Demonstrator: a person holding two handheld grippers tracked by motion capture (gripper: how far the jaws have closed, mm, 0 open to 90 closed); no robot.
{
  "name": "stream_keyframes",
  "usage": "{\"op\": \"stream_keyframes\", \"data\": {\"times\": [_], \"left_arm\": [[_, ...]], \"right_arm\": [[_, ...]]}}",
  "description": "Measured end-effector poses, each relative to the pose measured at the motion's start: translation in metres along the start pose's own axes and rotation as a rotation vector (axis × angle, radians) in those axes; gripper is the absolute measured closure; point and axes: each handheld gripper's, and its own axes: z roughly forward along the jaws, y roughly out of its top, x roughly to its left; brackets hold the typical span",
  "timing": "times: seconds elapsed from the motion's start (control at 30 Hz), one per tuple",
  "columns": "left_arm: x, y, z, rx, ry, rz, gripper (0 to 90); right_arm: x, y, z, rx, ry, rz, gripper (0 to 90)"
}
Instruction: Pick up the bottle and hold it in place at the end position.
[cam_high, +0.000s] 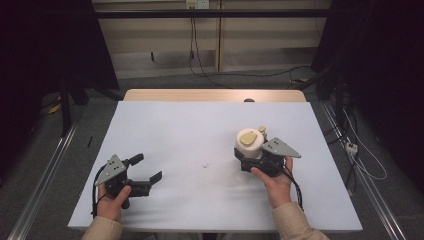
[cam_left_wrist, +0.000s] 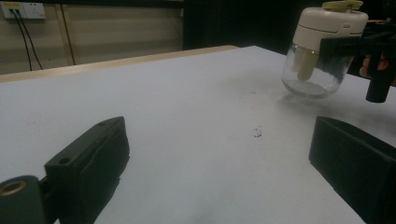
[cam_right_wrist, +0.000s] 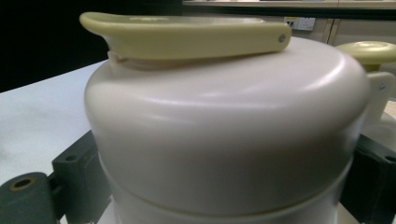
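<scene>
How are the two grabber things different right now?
The left gripper is open with nothing between its jaws; the right gripper is shut on the jar. The left gripper sits near the table's left edge; the right gripper is right of the middle. Both are black and hand-held.

I'm seeing beige sleeves (cam_high: 292, 220) covering both forearms, each black gripper (cam_high: 145, 172) carrying a grey three-cornered plate (cam_high: 111, 168) and trailing a black cable (cam_high: 95, 197).

White table (cam_high: 200, 135), small dark mark (cam_high: 206, 165) mid-table, wall socket (cam_left_wrist: 22, 9), floor cables (cam_high: 240, 75)
</scene>
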Motion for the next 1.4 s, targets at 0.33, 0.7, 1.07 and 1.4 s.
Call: {"op": "stream_keyframes", "data": {"times": [0.33,0.7,1.07,1.4], "left_arm": [[-0.001,0.000,0.000,-0.002,-0.005,-0.003,4.5],[-0.001,0.000,0.000,-0.001,-0.011,0.001,4.6],[0.000,0.000,-0.001,-0.004,-0.012,-0.002,4.7],[0.000,0.000,-0.001,0.001,-0.014,0.000,4.7]], "right_arm": [[0.005,0.003,0.011,-0.005,0.013,0.000,7.9],[0.011,0.007,0.025,-0.005,0.034,0.001,8.0],[0.018,0.008,0.039,-0.007,0.053,0.013,8.0],[0.019,0.009,0.045,-0.011,0.059,0.024,8.0]]}}
